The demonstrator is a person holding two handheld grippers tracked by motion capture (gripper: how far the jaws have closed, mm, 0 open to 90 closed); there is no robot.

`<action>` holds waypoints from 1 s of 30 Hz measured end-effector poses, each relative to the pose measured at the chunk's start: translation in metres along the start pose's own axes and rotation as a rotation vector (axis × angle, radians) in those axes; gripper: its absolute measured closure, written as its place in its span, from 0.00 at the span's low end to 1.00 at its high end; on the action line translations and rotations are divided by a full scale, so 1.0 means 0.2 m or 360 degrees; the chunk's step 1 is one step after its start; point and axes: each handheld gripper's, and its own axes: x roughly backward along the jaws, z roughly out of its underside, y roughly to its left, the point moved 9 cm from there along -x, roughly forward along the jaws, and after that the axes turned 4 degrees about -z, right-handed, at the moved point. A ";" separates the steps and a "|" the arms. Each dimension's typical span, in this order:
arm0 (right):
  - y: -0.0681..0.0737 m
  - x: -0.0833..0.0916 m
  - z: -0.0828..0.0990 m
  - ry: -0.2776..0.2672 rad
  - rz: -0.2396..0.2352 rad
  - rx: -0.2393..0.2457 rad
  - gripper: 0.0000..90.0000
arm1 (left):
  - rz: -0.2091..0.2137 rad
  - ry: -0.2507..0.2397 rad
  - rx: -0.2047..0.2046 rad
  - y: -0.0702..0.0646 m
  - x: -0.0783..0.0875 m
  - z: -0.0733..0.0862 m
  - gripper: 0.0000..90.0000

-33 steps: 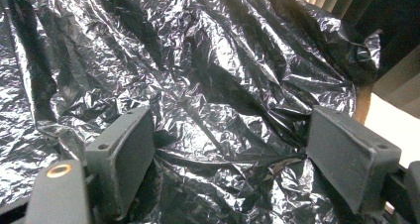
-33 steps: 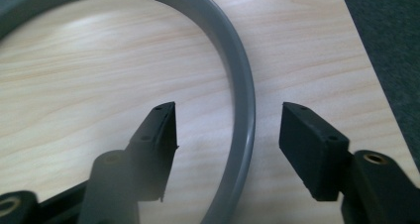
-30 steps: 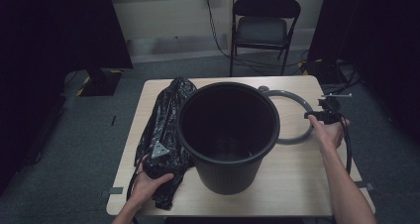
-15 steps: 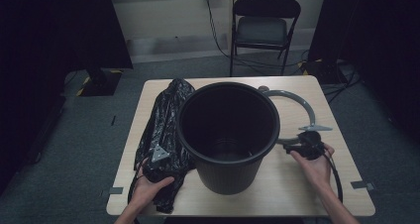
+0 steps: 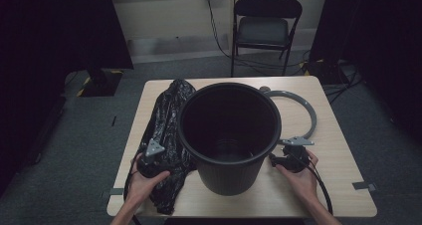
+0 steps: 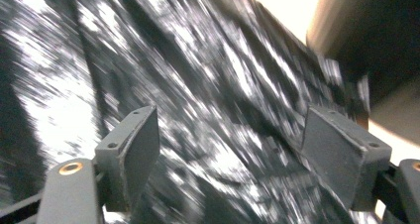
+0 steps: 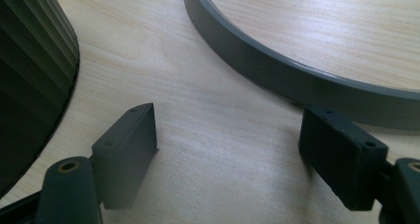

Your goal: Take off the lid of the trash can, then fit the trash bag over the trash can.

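A tall round black plastic bin (image 5: pixel 228 135) stands upright near the middle of the pale wood-grain counter (image 5: pixel 343 185); its wall is finely ribbed from top to bottom and narrows toward the base, and its rim is smooth and rolled. Just left of the bin lies a crumpled, glossy black plastic bag (image 5: pixel 166 135), long and wrinkled, its near end reaching the counter's front edge. Right of the bin, and partly behind it, lies a flat grey ring (image 5: pixel 304 110), smooth, matt and thin-walled.

The left tool (image 6: pixel 230 149) hovers over the bag at the bin's left, its flat black jaws standing wide apart with only blurred shiny folds beyond them and nothing pinched. The right tool (image 7: pixel 230 154) sits low at the bin's right, close to the near arc of the ring; its jaws have just been opening and stand wide, with bare wood between them, the ring just beyond one jaw tip.
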 end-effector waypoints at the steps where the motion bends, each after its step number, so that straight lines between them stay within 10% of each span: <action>1: 0.00 0.00 0.00 0.0000 0.0000 0.0001 0.25 | -0.0024 -0.0017 0.0013 0.03 0.00 -0.03 0.24; 4: 0.00 0.00 0.00 0.0000 0.0000 0.0002 0.25 | -0.0162 -0.0008 -0.0020 0.14 -0.07 -0.10 0.24; 6: 0.00 0.00 0.00 0.0000 -0.0001 0.0001 0.25 | -0.0084 0.0053 0.0077 0.18 -0.13 -0.12 0.23; 9: 0.00 0.00 0.00 0.0001 -0.0002 -0.0001 0.25 | -0.0203 0.0054 0.0046 0.28 -0.18 -0.20 0.23; 19: 0.00 0.00 0.00 0.0000 -0.0017 0.0002 0.24 | -0.0260 0.0098 0.0295 0.55 -0.35 -0.25 0.23; 30: 0.00 0.00 0.00 0.0000 -0.0017 0.0003 0.24 | -0.0331 0.0250 0.0309 0.63 -0.51 -0.16 0.18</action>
